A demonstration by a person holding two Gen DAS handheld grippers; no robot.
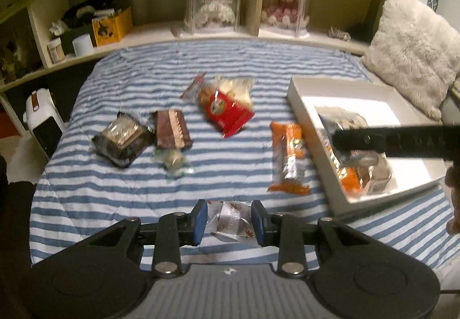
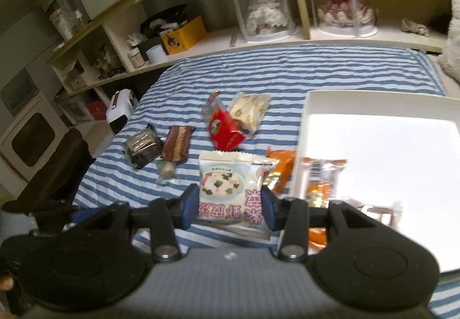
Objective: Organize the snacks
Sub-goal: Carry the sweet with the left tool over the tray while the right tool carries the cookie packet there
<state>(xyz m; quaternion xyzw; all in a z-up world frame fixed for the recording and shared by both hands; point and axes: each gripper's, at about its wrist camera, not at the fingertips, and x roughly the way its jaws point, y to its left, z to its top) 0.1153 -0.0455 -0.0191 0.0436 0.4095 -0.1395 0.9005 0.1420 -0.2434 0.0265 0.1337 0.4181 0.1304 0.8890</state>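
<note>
My left gripper (image 1: 229, 221) hangs low over the striped bed, shut on a small silver wrapped snack (image 1: 230, 218). In the right wrist view, my right gripper (image 2: 229, 209) is shut on a white soup packet (image 2: 230, 186), just left of the white box (image 2: 373, 96). The box (image 1: 304, 109) holds an orange packet (image 1: 350, 178) and silvery wrappers. On the bed lie an orange packet (image 1: 287, 158) beside the box, a red packet (image 1: 227, 112), a brown bar pack (image 1: 172, 132), a dark packet (image 1: 122, 140) and a small pale candy (image 1: 172, 160).
A fluffy pillow (image 1: 414, 45) leans behind the box at the right. The headboard shelf (image 1: 215, 37) carries two dolls in clear cases and small boxes. A white appliance (image 1: 43, 120) stands off the bed's left edge. A hand (image 1: 454, 198) shows at the right border.
</note>
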